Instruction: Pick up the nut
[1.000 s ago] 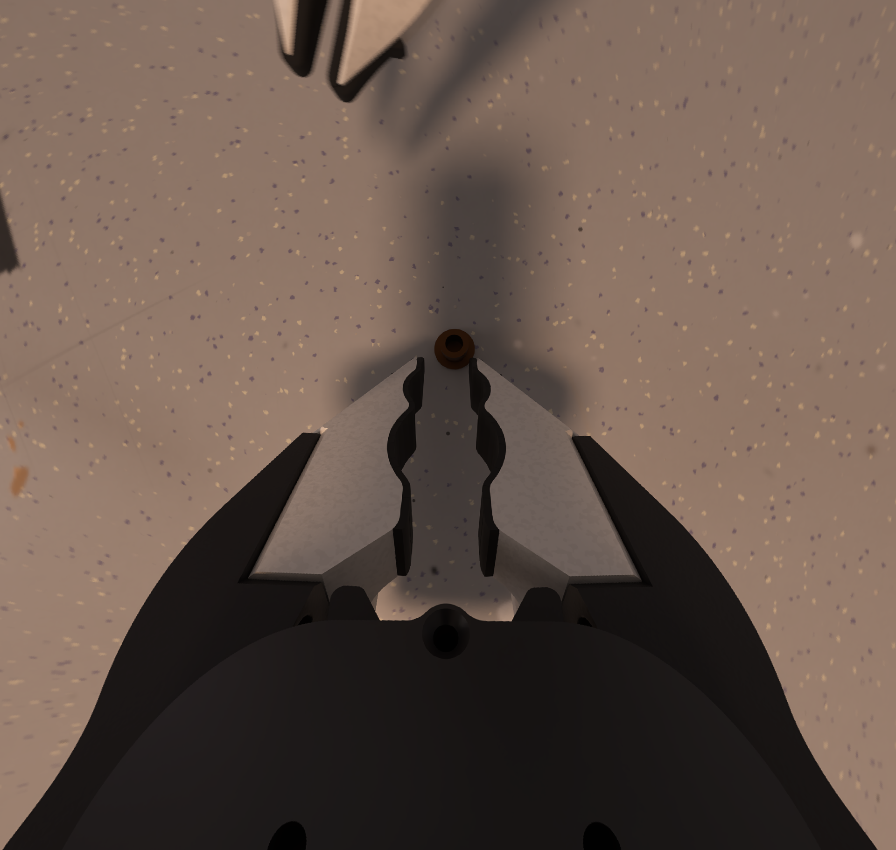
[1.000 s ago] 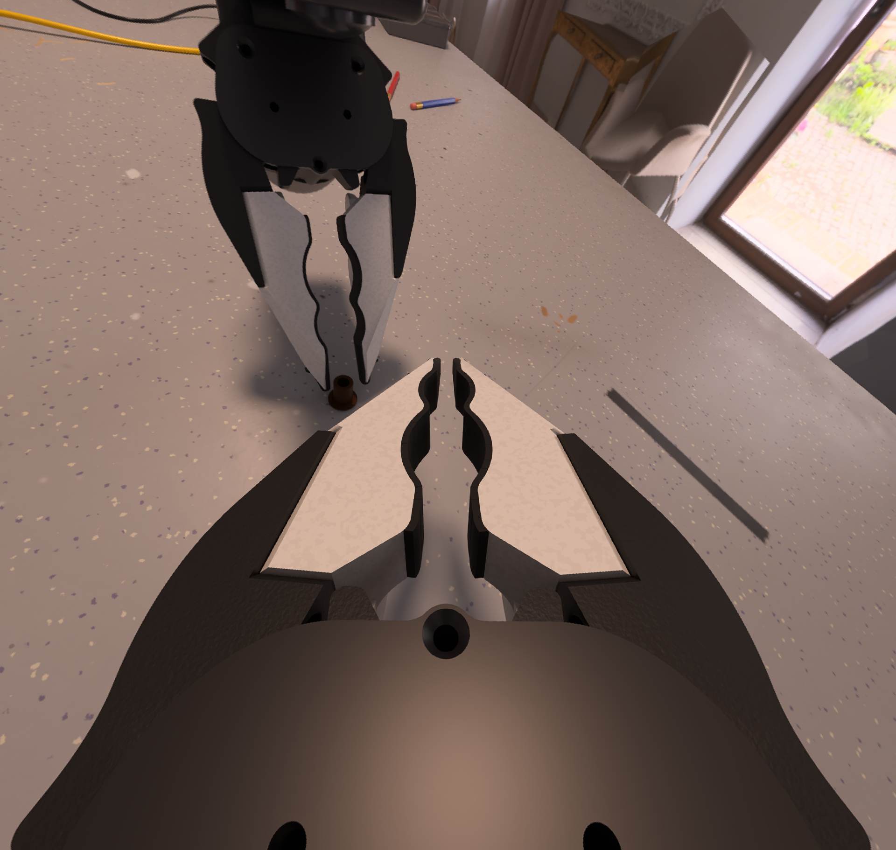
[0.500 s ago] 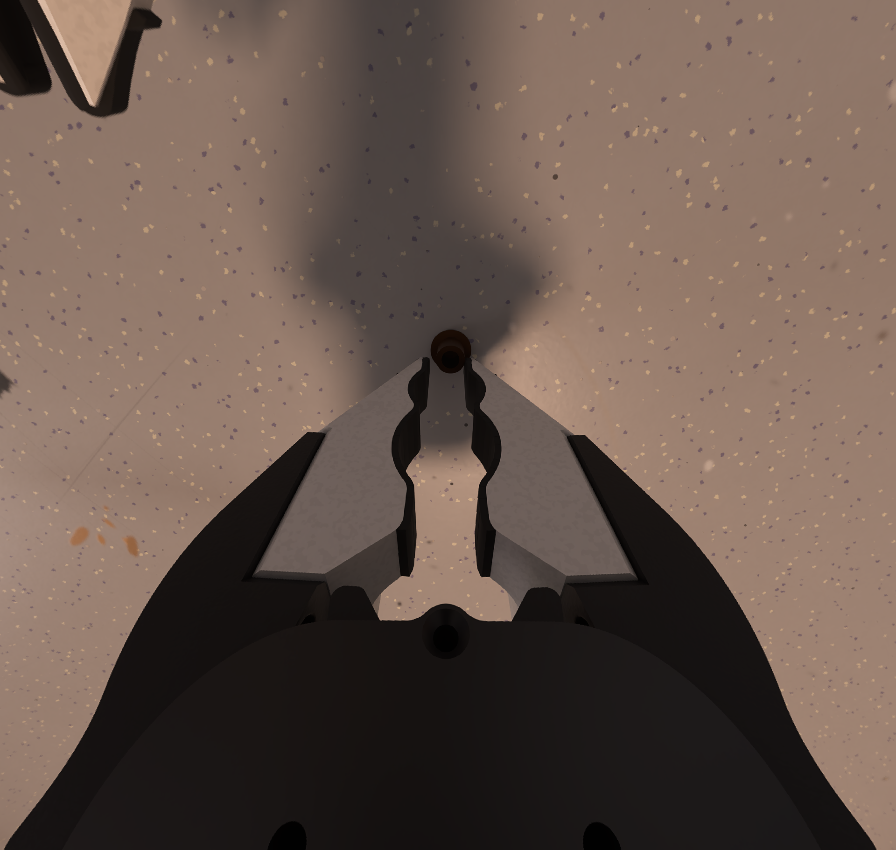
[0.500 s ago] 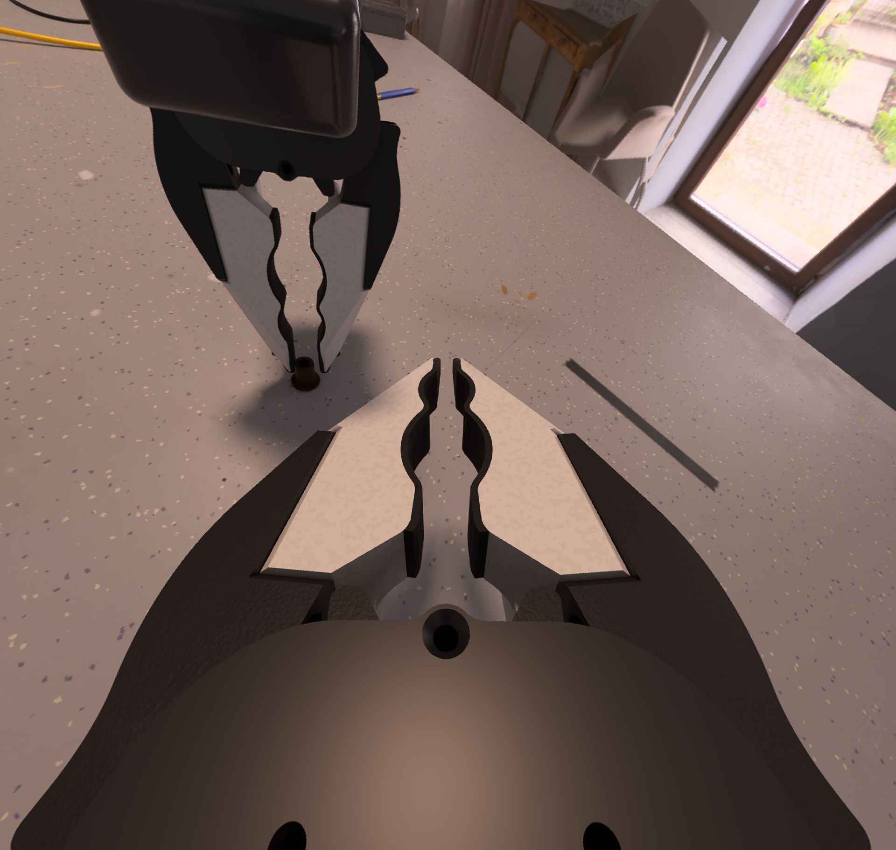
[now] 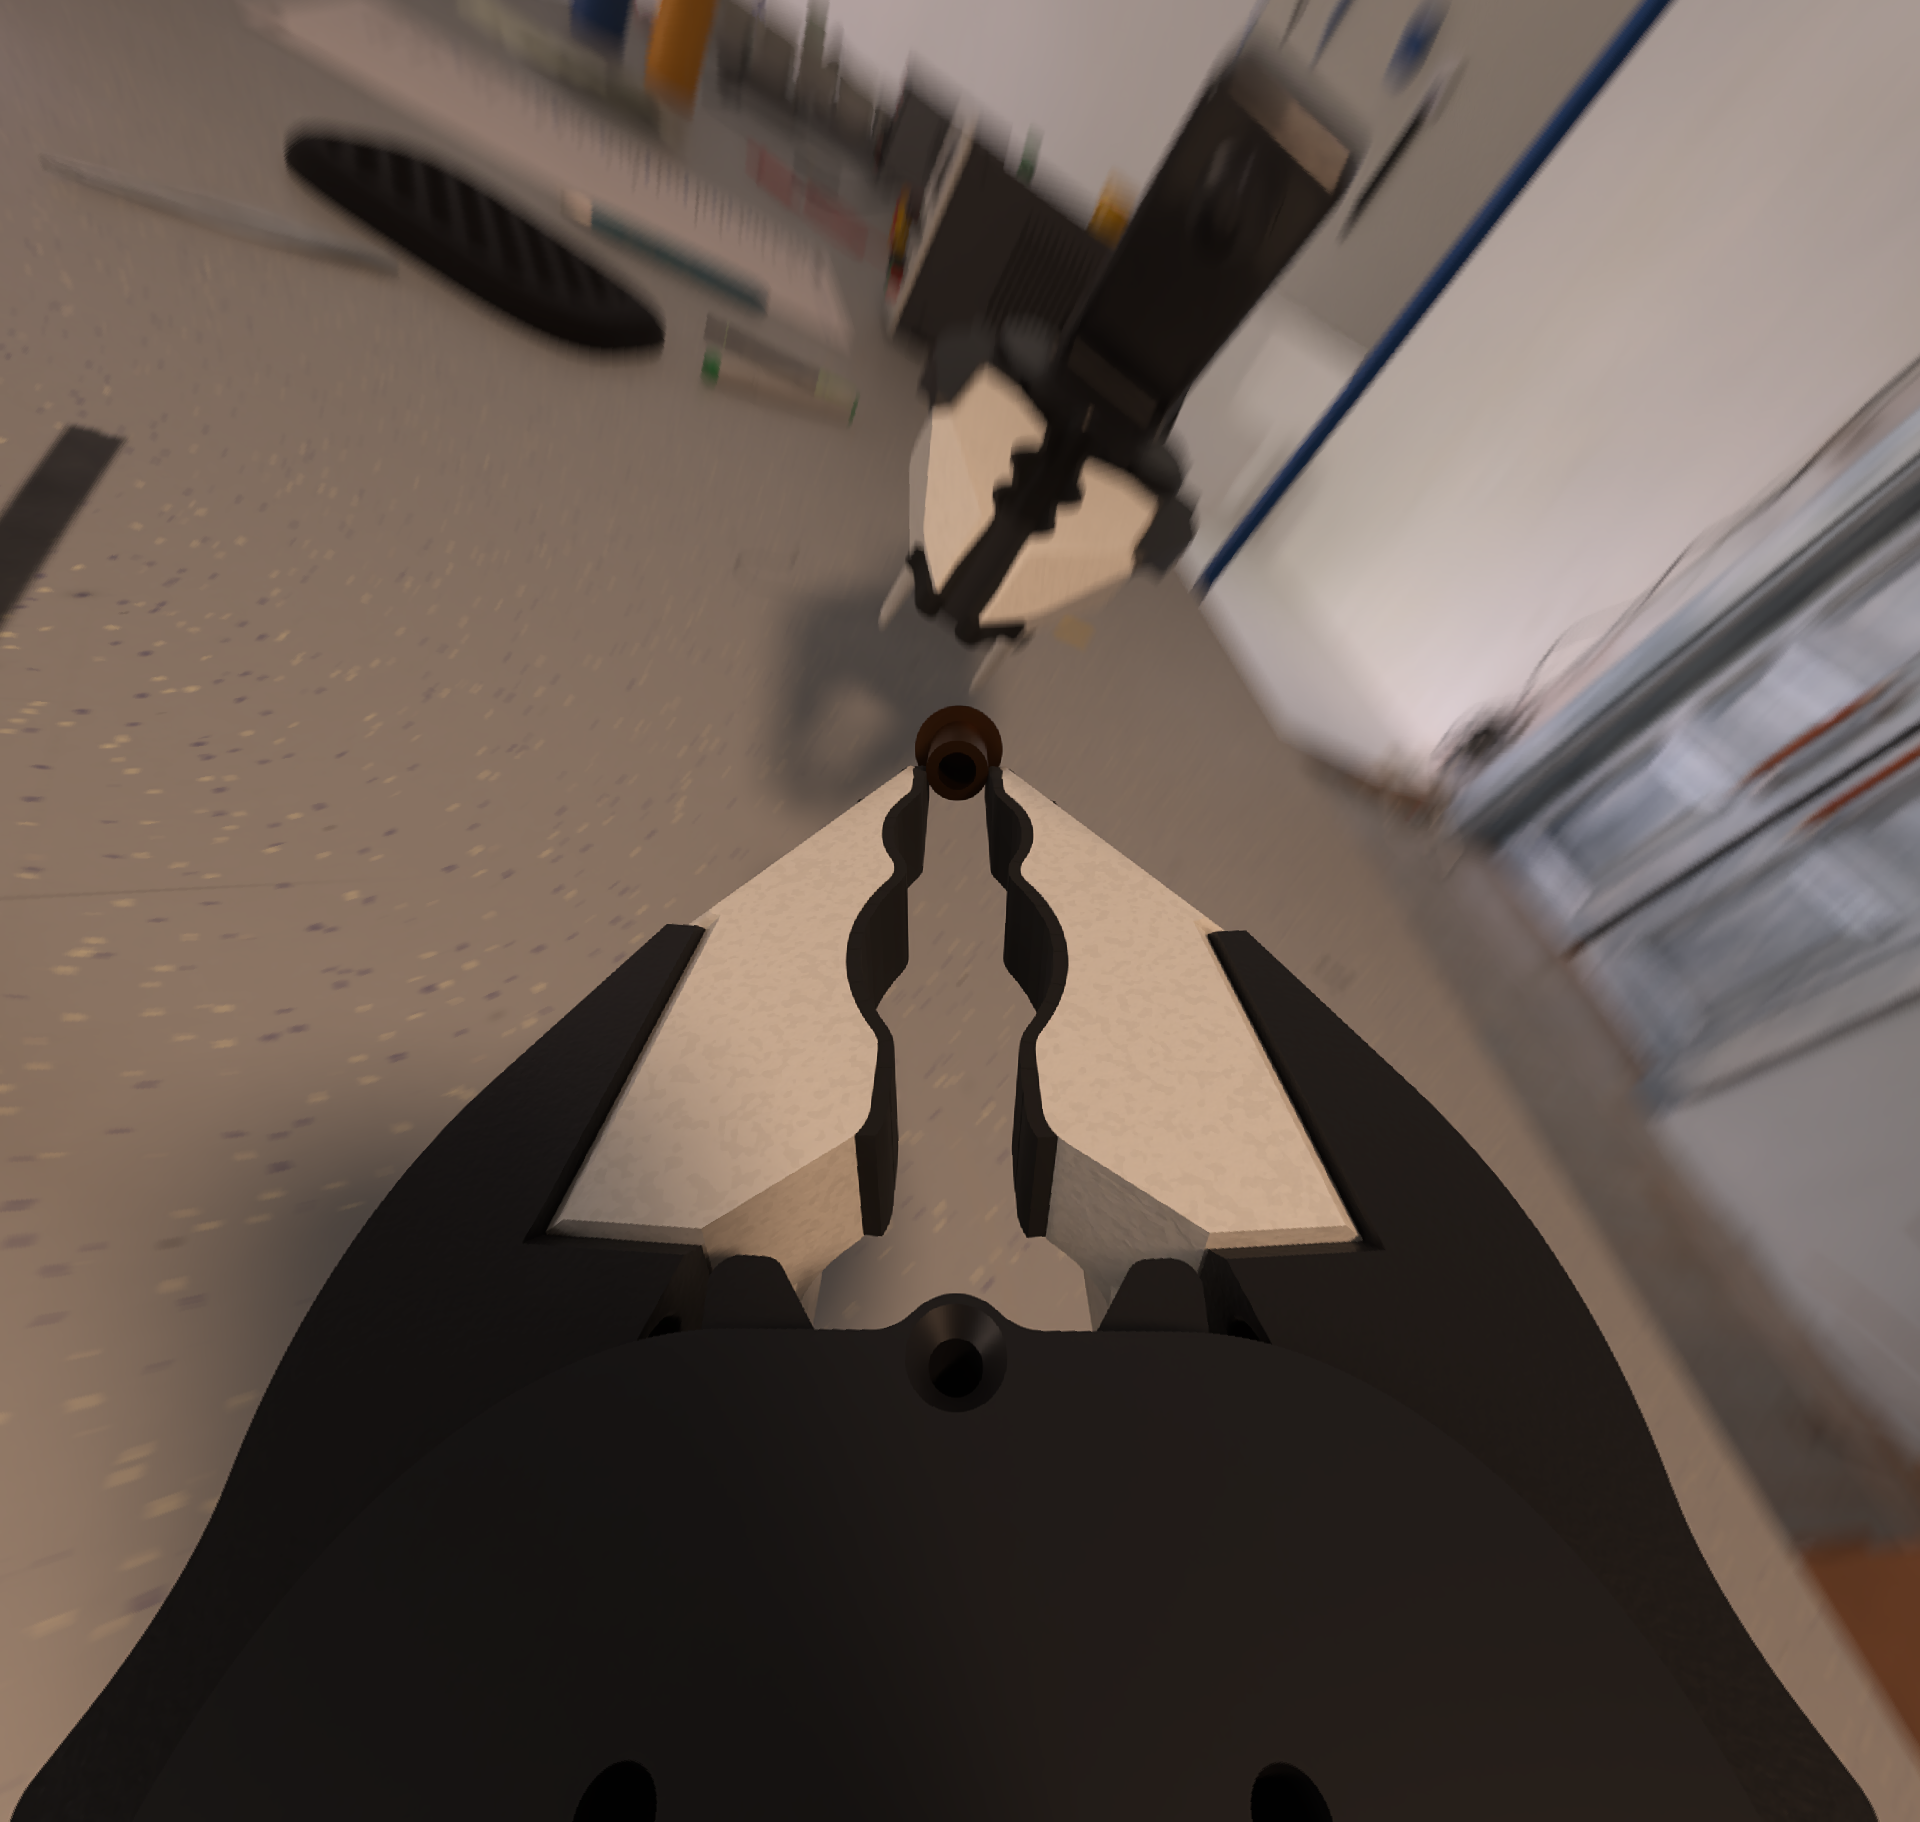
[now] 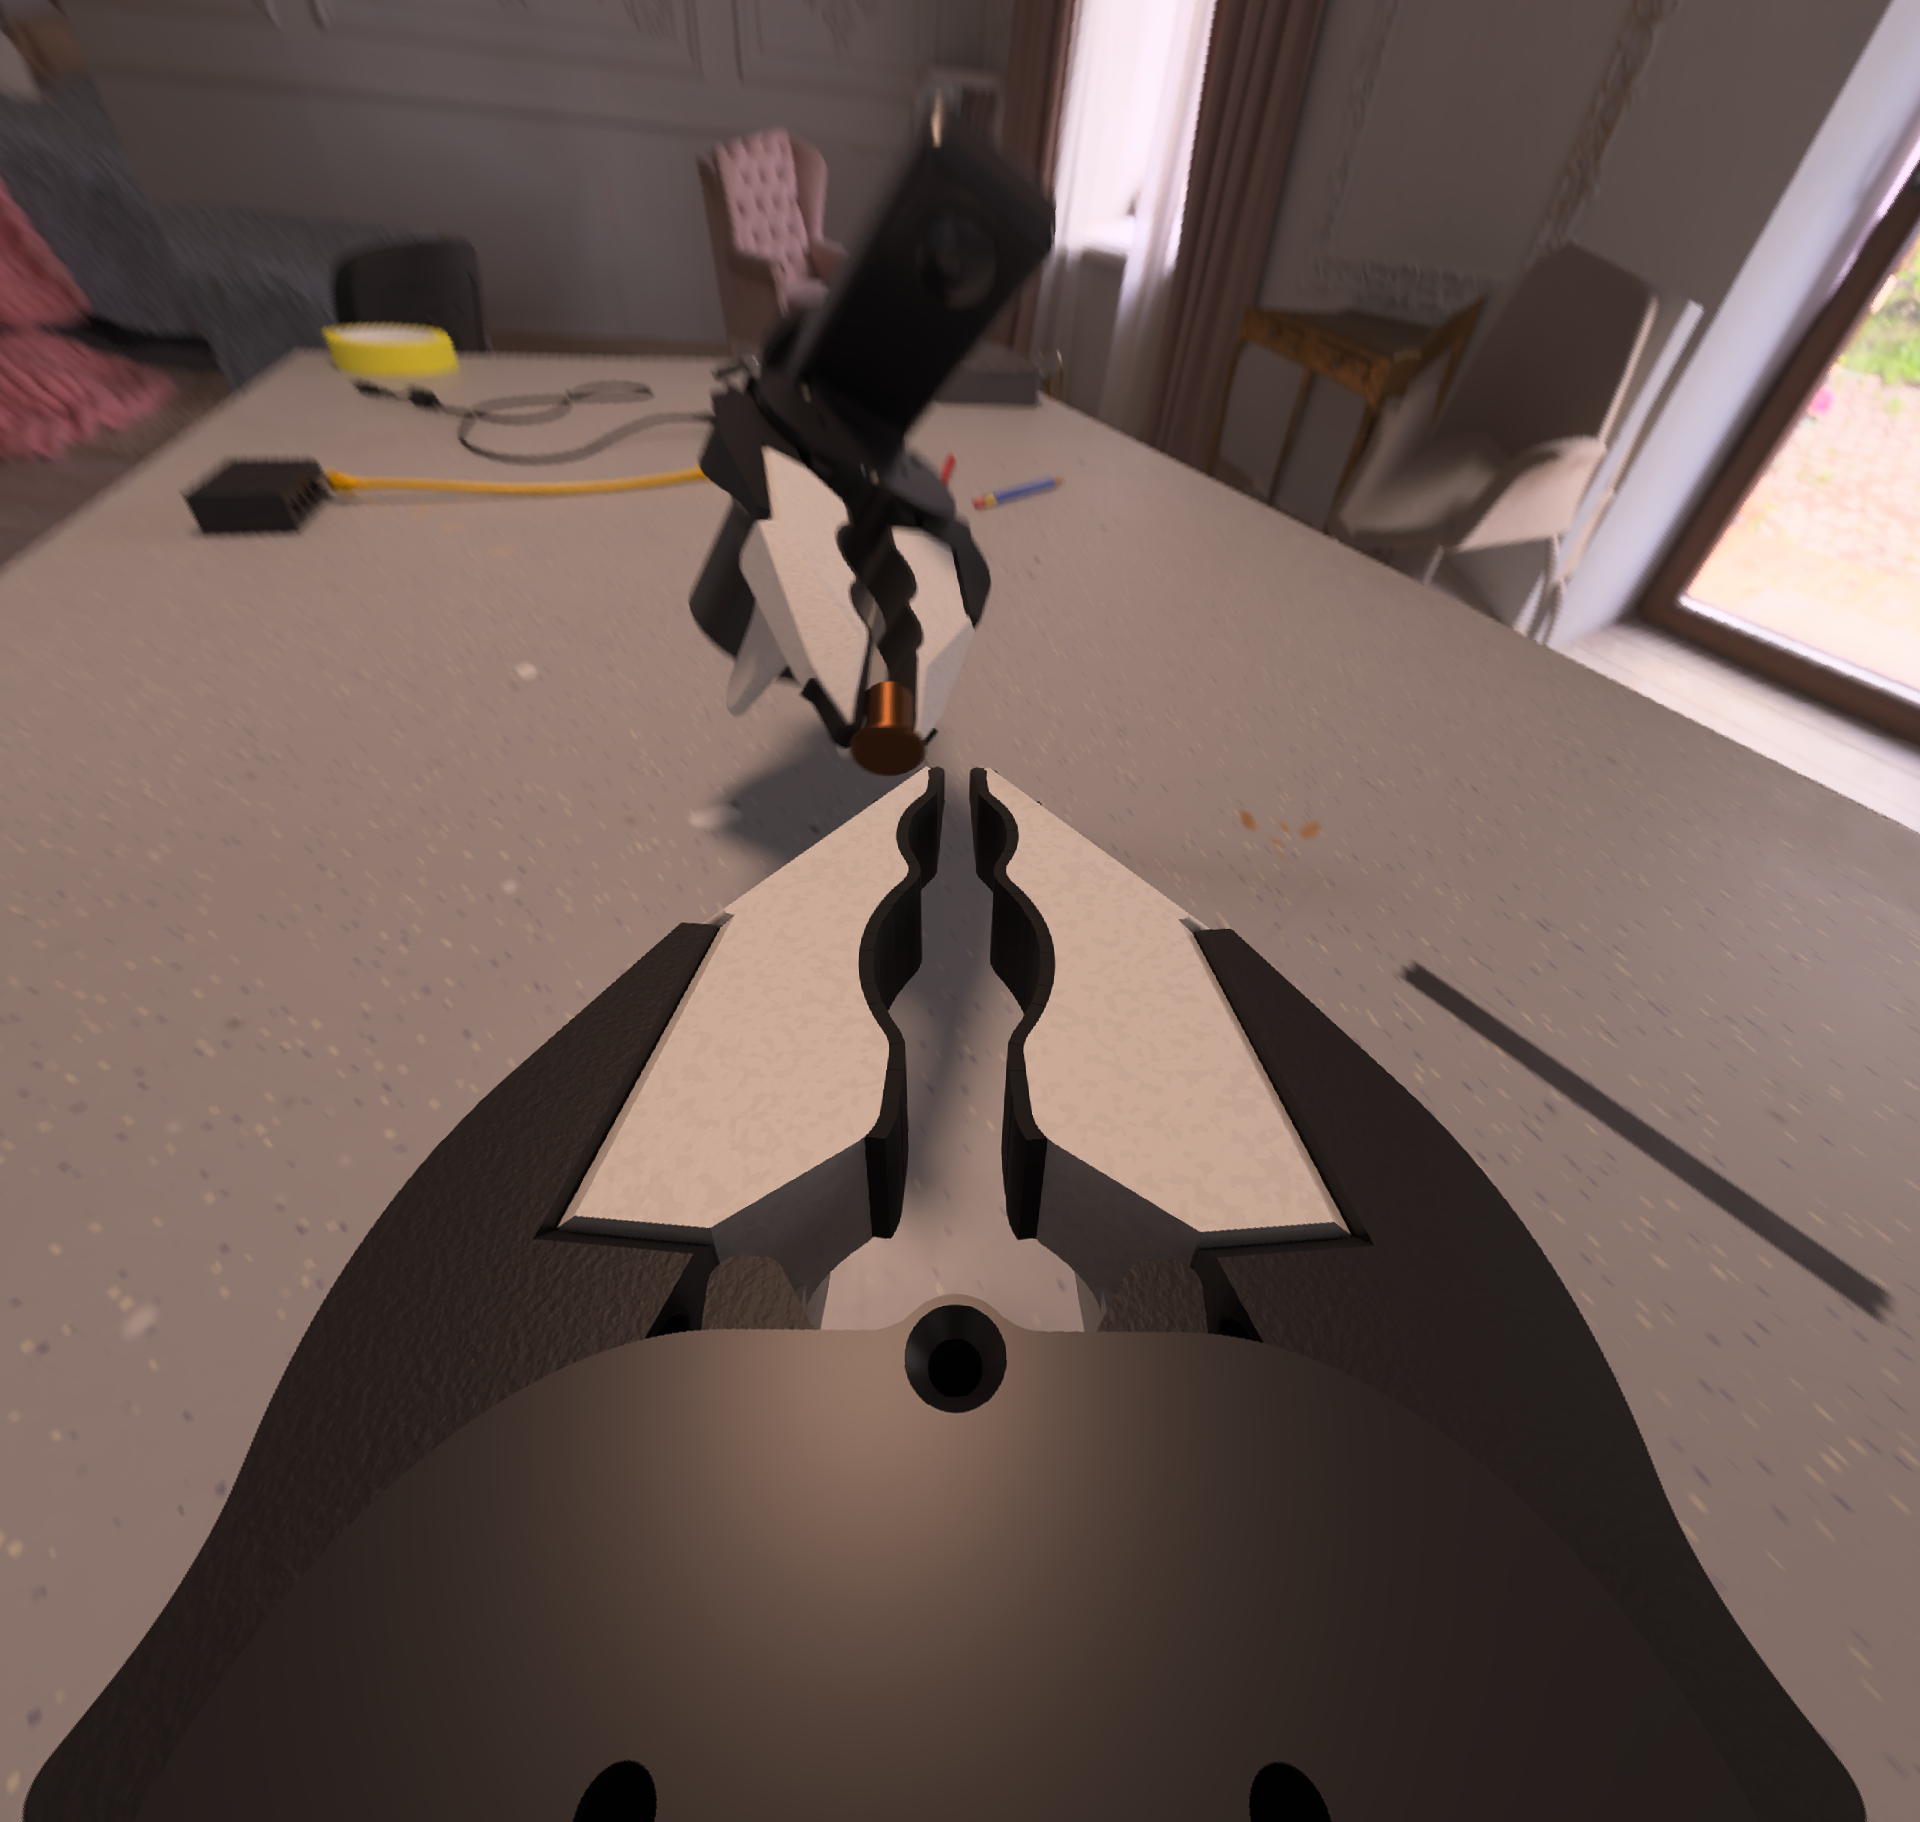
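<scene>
The nut (image 5: pixel 957 762) is a small brown flanged bush. My left gripper (image 5: pixel 957 783) is shut on it at the very fingertips and holds it in the air above the speckled table (image 5: pixel 312 837). The right wrist view shows the nut (image 6: pixel 888 731) copper-coloured in the left gripper (image 6: pixel 883 707), which is tilted, well above its shadow. My right gripper (image 6: pixel 950 777) is shut and empty, its tips just below and right of the nut. It also shows blurred in the left wrist view (image 5: pixel 961 619), beyond the nut.
A black strip (image 6: pixel 1642 1138) lies on the table at right. At the far end are a black box (image 6: pixel 260 494), a yellow cable (image 6: pixel 520 484), a pencil (image 6: pixel 1013 492) and a yellow bowl (image 6: pixel 390 347). A black oval mat (image 5: pixel 468 250) lies far left. The table edge (image 5: pixel 1455 889) runs right.
My left gripper has lifted the nut off the table and tilted up from looking straight down. The right gripper has also tilted up; its jaws have not changed.
</scene>
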